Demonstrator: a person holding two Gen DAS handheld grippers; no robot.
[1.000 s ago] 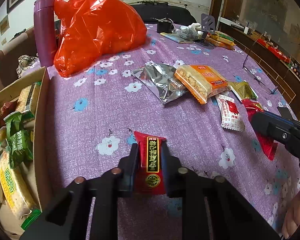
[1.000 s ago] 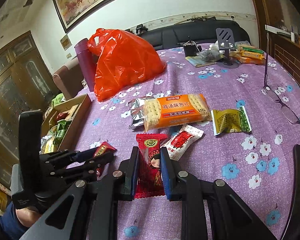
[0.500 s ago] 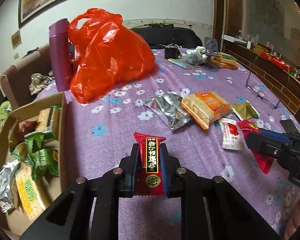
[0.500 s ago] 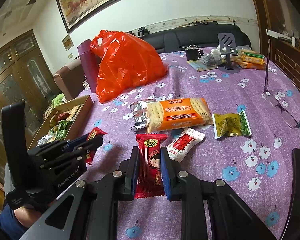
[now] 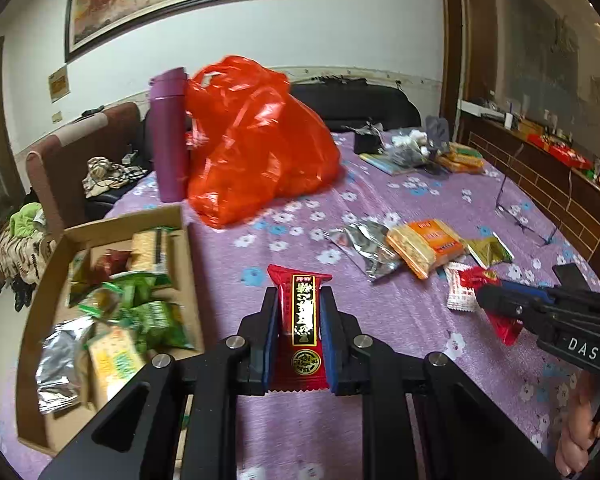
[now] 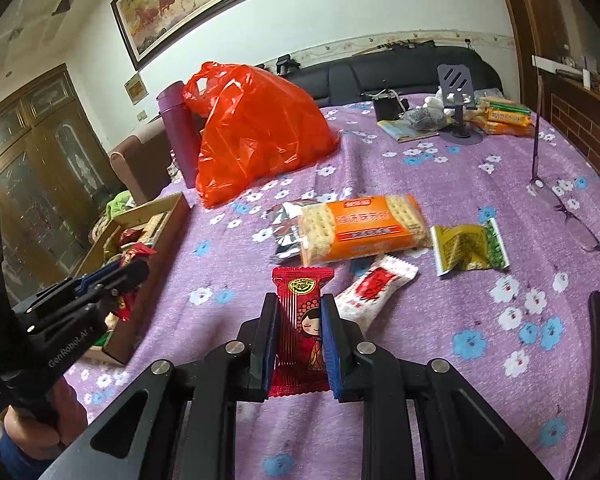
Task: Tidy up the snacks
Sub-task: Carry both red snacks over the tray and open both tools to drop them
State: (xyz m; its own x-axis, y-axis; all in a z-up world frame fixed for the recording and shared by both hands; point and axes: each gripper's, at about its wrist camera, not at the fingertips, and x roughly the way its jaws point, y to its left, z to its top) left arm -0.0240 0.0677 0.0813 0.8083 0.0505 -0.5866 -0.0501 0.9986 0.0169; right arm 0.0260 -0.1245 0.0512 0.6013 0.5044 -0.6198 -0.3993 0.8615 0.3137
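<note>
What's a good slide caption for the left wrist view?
Left hand-held gripper clamps a red snack packet beside the cardboard box.

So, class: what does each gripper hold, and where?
Left gripper: red-and-gold packet, by its long edges. Right gripper: red doll-print packet, likewise.

Left gripper [image 5: 299,322]: bottom center of left wrist view, 2 blue-padded fingers [image 5: 271,334] clamped on red snack packet [image 5: 302,332], packet upright between pads. Same gripper at left edge of right wrist view, tips pointing right, person's hand [image 6: 40,420] on grip at lower left.

Right gripper [image 6: 299,322]: bottom center of right wrist view, pads pressed against doll-print red packet [image 6: 302,320]. Same gripper at right edge of left wrist view, tips pointing left, fingers of holding hand [image 5: 584,432] at lower right.
</note>
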